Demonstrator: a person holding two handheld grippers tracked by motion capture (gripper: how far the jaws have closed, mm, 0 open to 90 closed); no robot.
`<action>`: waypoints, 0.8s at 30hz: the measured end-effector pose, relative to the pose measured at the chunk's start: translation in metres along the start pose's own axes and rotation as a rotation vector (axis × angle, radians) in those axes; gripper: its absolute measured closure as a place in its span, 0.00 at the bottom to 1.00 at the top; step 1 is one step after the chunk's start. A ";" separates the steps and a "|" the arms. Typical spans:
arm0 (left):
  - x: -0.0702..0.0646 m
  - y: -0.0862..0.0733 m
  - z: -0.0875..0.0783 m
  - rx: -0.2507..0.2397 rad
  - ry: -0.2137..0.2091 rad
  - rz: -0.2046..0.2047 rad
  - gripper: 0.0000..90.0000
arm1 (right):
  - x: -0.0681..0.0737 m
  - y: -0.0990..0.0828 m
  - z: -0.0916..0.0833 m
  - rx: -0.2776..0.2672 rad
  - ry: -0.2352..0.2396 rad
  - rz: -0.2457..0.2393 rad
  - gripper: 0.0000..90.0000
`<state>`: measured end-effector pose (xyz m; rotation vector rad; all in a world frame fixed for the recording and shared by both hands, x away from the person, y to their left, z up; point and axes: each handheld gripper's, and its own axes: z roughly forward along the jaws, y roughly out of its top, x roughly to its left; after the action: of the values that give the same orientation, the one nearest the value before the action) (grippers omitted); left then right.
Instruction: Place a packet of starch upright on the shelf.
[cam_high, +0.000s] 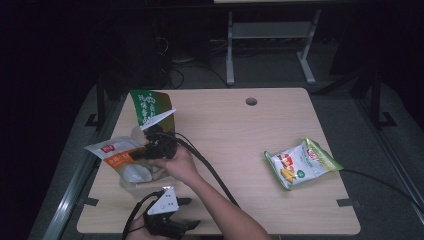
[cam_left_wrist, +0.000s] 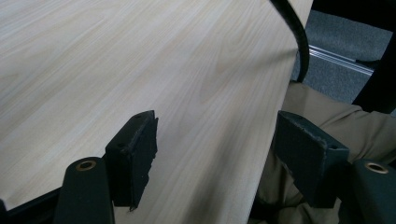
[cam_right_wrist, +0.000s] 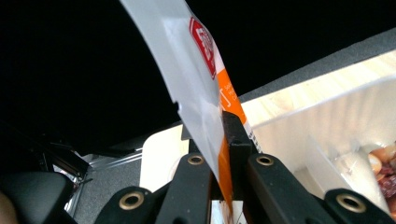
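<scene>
Right gripper (cam_high: 150, 150): fingertips buried behind the white-and-orange plastic snack packet (cam_high: 114, 150) in the high view; contact line not visible there. In the right gripper view the packet (cam_right_wrist: 196, 79) covers the gap between the fingers; its top runs off the upper edge, its lower end drops out of sight between the finger bases.

Clear plastic tray (cam_right_wrist: 327, 126), right of the fingers: cut by the frame edge; contents at the corner too blurred to name.

Left gripper (cam_high: 170, 220): lower body cut by the bottom edge of the high view.

Green tall snack bag (cam_high: 150, 107), beyond the right fingers: print too small to read; lower part hidden by the grey plate.
</scene>
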<state>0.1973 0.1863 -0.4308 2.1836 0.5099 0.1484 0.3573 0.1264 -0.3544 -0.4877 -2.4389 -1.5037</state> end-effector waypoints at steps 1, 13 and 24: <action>-0.001 0.000 0.000 0.000 -0.004 -0.005 0.33 | -0.001 -0.002 0.002 0.004 0.001 0.010 1.00; -0.003 0.004 0.005 -0.003 -0.015 0.005 0.34 | -0.005 -0.017 -0.020 0.030 -0.032 -0.011 0.90; -0.003 0.003 0.007 0.002 -0.017 0.001 0.34 | 0.002 -0.028 -0.024 0.122 -0.078 -0.073 0.99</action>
<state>0.1980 0.1782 -0.4324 2.1849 0.4999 0.1302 0.3454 0.0935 -0.3655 -0.4458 -2.6160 -1.3763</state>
